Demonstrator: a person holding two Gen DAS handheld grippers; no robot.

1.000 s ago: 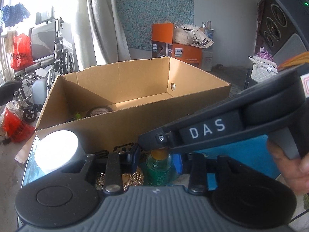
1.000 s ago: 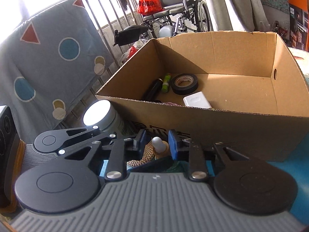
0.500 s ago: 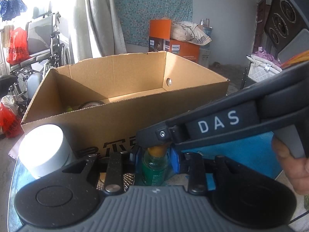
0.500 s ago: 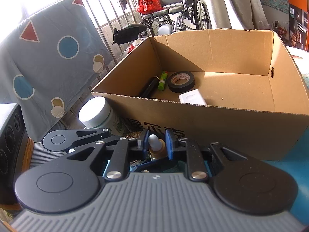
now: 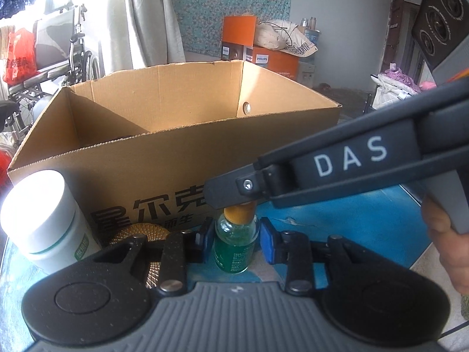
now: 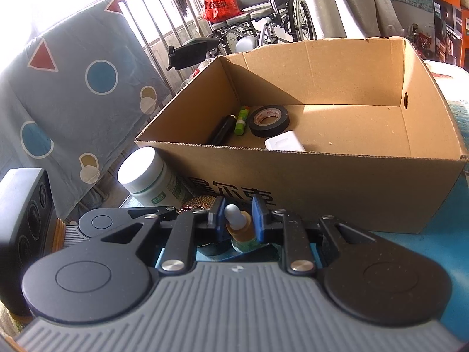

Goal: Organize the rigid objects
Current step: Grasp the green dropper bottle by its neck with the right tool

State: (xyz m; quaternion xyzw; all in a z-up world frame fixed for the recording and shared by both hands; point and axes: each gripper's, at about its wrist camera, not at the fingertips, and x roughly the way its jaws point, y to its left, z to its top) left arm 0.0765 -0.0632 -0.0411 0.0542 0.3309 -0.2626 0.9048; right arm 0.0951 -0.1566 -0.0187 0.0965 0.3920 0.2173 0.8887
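A small glass dropper bottle (image 5: 235, 246) of green liquid stands upright on the blue tabletop (image 5: 366, 234), its long axis vertical, its amber collar and grey rubber bulb pointing up. It sits just in front of the near wall of an open cardboard box (image 5: 164, 173), which has black characters printed on that wall.

My left gripper (image 5: 235, 242) reaches forward and downward from the near edge. Its blue pads (image 5: 267, 243) bracket the bottle's glass body on both sides, narrowly set; whether they press the glass or stand a hair off it I cannot tell.

My right gripper (image 6: 236, 220) comes in from the right side, also angled downward, crossing above the left one. In the left wrist view its black arm, lettered DAS, covers the bottle's top. In its own view its blue pads are clamped on the grey bulb (image 6: 234, 215), one on each side. My right hand (image 5: 448, 240) shows at the right edge, wrapped on the grey handle.

A white jar (image 5: 44, 217) with a green band stands to the left of the bottle, near the box corner. A gold, textured disc (image 5: 140, 231) lies flat between jar and bottle.

Inside the box lie a black tape roll (image 6: 269, 120), a green stick (image 6: 241, 120), a black tube (image 6: 221, 130) and a white block (image 6: 284, 143).
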